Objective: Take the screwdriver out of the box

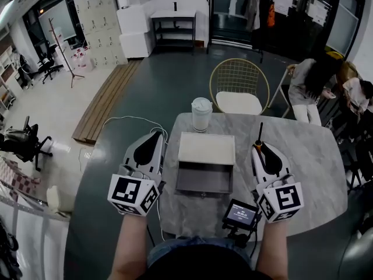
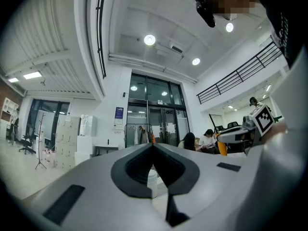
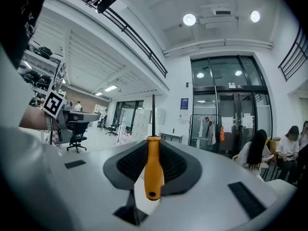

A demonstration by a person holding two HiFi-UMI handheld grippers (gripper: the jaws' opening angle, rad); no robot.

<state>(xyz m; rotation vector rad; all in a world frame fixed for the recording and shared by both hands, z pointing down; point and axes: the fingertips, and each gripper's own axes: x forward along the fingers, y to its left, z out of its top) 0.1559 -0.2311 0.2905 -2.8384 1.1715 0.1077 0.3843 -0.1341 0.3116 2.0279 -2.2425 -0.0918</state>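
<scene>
Right tongs [image 1: 260, 149] are clamped on the screwdriver [image 3: 154, 167] by its orange handle. It's clear of the open box [image 1: 205, 179], just to the box's right, over the counter [image 1: 326, 162]. The long axis runs along the tongs, shaft pointing away from the person. Left tongs [image 1: 156, 135] are pinched together and empty, left of the box.

On your tabletop [image 1: 326, 156], grey and stone-patterned:
- one white lidded cup [image 1: 201, 114], upright at the far edge
- one small black device with a lit screen [image 1: 240, 214], at the near edge in front of you

Past the far edge: one gold wire chair [image 1: 239, 80] with a white seat.

On the floor to your left: wooden boards [image 1: 105, 101] and a white cable [image 1: 125, 118].

Far right: one seated person [image 1: 309, 86].
</scene>
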